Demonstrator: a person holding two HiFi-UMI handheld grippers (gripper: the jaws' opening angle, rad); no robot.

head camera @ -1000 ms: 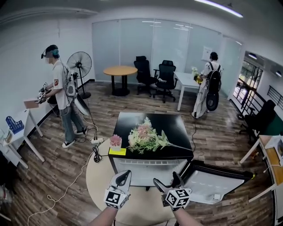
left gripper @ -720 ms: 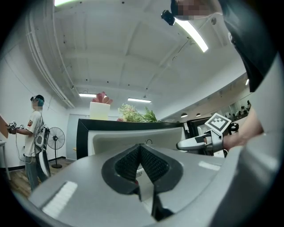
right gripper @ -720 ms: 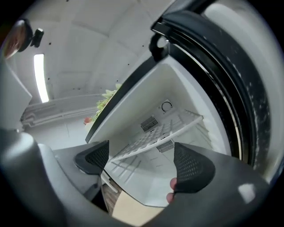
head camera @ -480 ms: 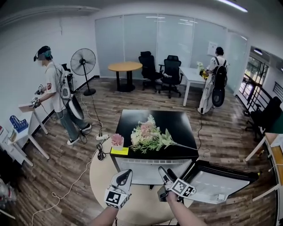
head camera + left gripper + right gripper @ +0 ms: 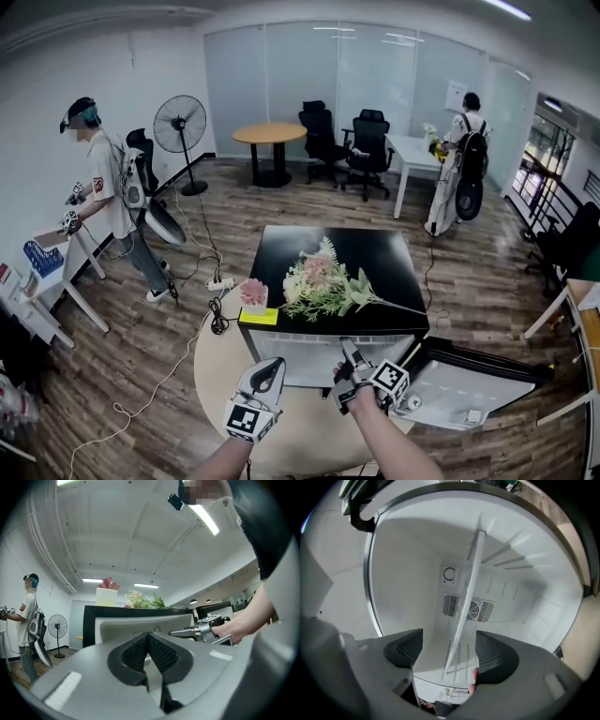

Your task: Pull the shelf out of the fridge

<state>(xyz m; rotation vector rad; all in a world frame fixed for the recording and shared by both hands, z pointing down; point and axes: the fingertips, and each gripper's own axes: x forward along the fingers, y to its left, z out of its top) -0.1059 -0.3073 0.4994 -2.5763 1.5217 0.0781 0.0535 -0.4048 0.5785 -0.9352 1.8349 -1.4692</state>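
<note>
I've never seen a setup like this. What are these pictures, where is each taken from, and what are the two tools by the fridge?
No robot here: a person holds a two-jaw gripper in each hand. The wide picture comes from a camera on the person's head, looking down at a small fridge with its door open to the right. A bunch of flowers and a pink plant sit on its top. The other two come from cameras riding on the grippers. The left gripper is shut and empty. The right gripper looks into the fridge; its jaws have just been closing, the shelf between them but not yet gripped.
</note>
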